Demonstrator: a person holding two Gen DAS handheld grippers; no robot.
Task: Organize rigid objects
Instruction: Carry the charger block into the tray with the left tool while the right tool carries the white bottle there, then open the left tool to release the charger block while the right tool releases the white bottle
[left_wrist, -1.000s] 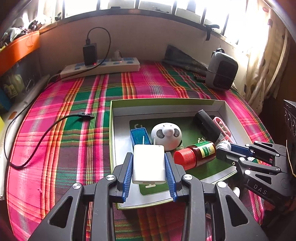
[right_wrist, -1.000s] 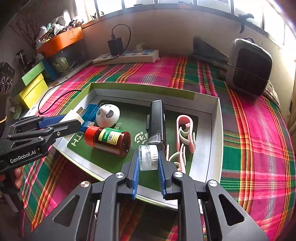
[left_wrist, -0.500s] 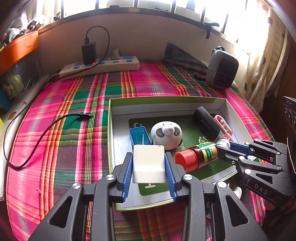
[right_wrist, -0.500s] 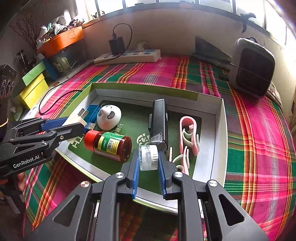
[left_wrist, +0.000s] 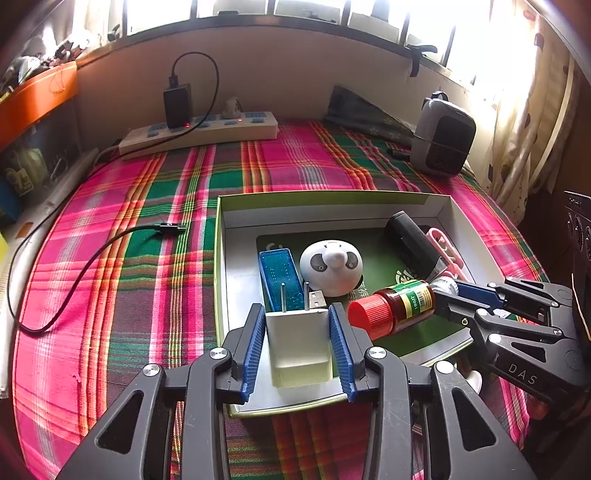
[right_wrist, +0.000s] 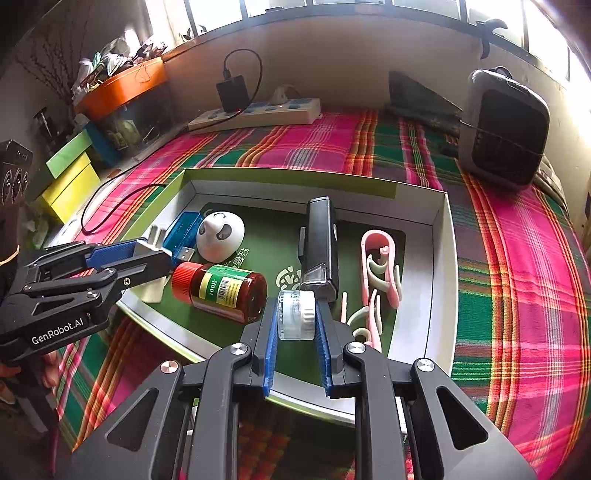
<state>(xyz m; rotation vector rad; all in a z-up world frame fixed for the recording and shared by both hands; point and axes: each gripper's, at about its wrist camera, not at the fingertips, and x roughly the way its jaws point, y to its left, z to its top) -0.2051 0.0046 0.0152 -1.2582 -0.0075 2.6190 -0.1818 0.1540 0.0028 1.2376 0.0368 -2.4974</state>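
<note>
Charger (left_wrist: 297, 341) stands beside red-capped bottle (left_wrist: 393, 310), panda (left_wrist: 331, 267) beyond.

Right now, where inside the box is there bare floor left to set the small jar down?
Bare patches: the strip along the box's right wall beside the pink clips, and the green floor between the panda toy and the black light. The near left is crowded: red-capped bottle, blue case, white charger.

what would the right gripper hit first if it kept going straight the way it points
Probably the black flashlight: it lies just ahead of the small clear jar that the right gripper is shut on, nearly in line with the jaws. Depth is unclear, so the jar might meet the box floor first.
</note>
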